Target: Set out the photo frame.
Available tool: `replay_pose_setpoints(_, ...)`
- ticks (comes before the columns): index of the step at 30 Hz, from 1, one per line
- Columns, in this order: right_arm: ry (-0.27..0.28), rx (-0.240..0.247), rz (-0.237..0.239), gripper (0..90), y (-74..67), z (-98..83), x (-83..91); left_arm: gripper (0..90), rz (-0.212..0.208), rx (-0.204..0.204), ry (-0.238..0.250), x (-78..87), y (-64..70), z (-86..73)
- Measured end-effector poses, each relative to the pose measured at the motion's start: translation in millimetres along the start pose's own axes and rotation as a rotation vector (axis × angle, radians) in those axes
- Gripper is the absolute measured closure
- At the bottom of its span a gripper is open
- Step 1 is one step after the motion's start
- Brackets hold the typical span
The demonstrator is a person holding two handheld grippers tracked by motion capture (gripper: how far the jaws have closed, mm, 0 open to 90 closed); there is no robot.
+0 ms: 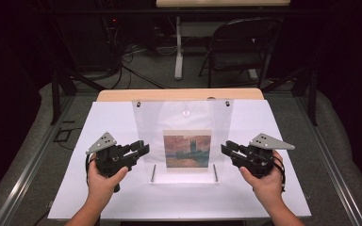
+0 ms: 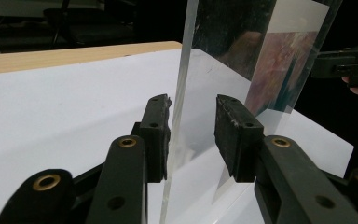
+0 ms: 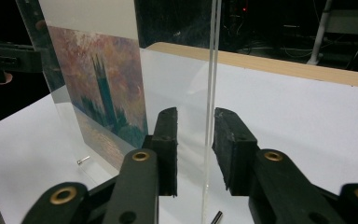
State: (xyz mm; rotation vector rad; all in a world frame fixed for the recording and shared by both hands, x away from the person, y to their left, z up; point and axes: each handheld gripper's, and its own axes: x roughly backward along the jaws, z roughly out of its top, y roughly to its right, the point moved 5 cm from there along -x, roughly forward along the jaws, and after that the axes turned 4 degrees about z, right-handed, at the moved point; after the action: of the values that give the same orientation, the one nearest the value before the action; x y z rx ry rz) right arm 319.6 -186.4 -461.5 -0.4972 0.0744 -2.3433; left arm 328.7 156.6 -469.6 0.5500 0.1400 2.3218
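A clear acrylic panel [image 1: 184, 117] stands upright on the white sheet [image 1: 113, 197], with a print of a tower at sunset [image 1: 187, 149] in its lower middle. My left gripper [image 1: 143, 148] is at the panel's left edge, my right gripper [image 1: 225, 148] at its right edge. In the left gripper view the jaws [image 2: 192, 102] straddle the panel's edge [image 2: 179, 116]; the left pad lies close to it and the right pad stands apart. In the right gripper view the jaws [image 3: 196, 114] straddle the other edge [image 3: 210, 116], with a gap at the left pad. Both grippers are open.
Two thin metal rods [image 1: 153, 173] [image 1: 215, 173] lie at the panel's foot, and a small pin [image 3: 83, 160] lies on the sheet. The wooden table edge [image 1: 179, 94] runs behind the panel. A folding chair [image 1: 240, 47] and cables [image 1: 136, 70] are on the floor beyond.
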Motion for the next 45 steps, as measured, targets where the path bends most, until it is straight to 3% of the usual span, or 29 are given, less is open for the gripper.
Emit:
replay_pose_setpoints(7,0.011,0.003,-0.015,63.5,5.7,-4.6,9.5,57.9,0.013,0.023,0.021,8.7,-8.5,-3.2)
replay_pose_setpoints(12,0.022,0.013,-0.062,55.0,16.4,-9.9,22.4,49.4,0.039,0.033,0.058,19.1,-17.5,-5.7)
replay_pose_setpoints(17,0.045,0.025,-0.132,46.5,32.6,-13.2,35.2,45.4,0.081,0.058,0.077,29.4,-31.6,-9.7)
replay_pose_setpoints(25,0.041,0.008,-0.161,43.4,42.0,-16.5,36.0,40.6,0.156,0.060,0.083,34.4,-49.6,-17.1)
replay_pose_setpoints(33,0.043,0.035,-0.171,41.2,39.5,-14.5,27.2,37.9,0.222,0.029,0.067,32.4,-60.2,-23.7)
replay_pose_setpoints(35,0.037,0.038,-0.189,39.7,42.1,-17.6,25.7,37.5,0.244,0.029,0.064,31.9,-63.0,-26.6)
replay_pose_setpoints(39,0.013,0.105,-0.262,36.6,46.1,-25.7,23.0,36.1,0.295,0.022,0.032,29.9,-70.0,-36.1)
replay_pose_setpoints(42,0.000,0.119,-0.279,35.7,47.9,-32.3,20.8,35.6,0.357,0.006,-0.003,27.9,-76.0,-46.4)
replay_pose_setpoints(45,-0.030,0.138,-0.299,35.6,50.3,-38.8,19.6,35.6,0.373,0.011,-0.029,26.4,-80.2,-54.8)
